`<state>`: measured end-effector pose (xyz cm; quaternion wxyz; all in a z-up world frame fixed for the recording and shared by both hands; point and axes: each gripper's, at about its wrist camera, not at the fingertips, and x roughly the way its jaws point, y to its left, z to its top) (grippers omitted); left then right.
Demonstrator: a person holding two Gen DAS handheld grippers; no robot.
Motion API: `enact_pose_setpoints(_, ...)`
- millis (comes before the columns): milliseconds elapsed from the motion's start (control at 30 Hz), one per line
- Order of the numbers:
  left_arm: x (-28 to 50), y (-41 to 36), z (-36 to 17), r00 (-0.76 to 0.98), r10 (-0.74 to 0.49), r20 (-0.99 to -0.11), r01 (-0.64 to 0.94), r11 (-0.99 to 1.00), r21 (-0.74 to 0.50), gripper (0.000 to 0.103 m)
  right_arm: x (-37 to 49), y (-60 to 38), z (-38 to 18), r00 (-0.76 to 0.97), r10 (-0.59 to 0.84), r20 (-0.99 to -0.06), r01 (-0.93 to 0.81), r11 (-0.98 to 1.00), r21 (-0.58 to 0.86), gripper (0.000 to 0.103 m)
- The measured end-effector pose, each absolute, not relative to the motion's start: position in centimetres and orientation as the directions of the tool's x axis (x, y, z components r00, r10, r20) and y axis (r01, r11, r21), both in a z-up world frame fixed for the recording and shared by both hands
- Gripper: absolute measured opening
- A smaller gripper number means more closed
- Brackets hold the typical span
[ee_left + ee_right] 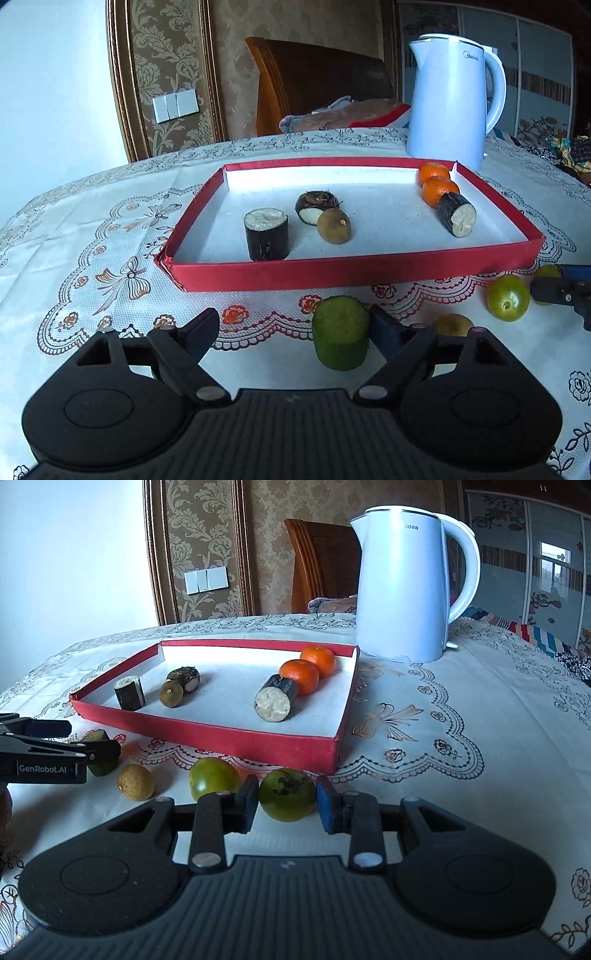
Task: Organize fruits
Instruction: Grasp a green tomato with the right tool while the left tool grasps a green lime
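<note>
Green skin fills the gap in your right gripper (286, 805), low in the centre of the right wrist view: its blue pads are closed on a green tomato (287, 794). That fruit is round and smooth, so a quick lift could let it roll out.

Your left gripper (291, 332) stands wide, gripping nothing. The green cut piece (340, 332) sits upright between its fingers, beside the right pad, in the lower middle of the left wrist view. Closing off-centre could tip it over.

A second green tomato (214, 782) and a small brown fruit (135, 781) lie loose on the tablecloth (443, 775).

Farther up the frame, the red tray (221, 734) holds two oranges (300, 675), dark cane pieces (275, 699) and another brown fruit (171, 693). Beyond it stands a white kettle (402, 587).
</note>
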<state>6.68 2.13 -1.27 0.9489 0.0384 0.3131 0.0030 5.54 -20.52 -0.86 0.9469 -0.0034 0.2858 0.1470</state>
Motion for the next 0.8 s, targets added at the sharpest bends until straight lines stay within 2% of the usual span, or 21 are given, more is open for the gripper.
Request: enact_pose_setpoints(800,6.93,2.59,-1.61,0.786,0.012,-0.618,0.021,0.999,0.046,0.087,5.66,-20.26,-1.18,0.794,0.246,-0.556,-0.263,0.963,0.052,0.031)
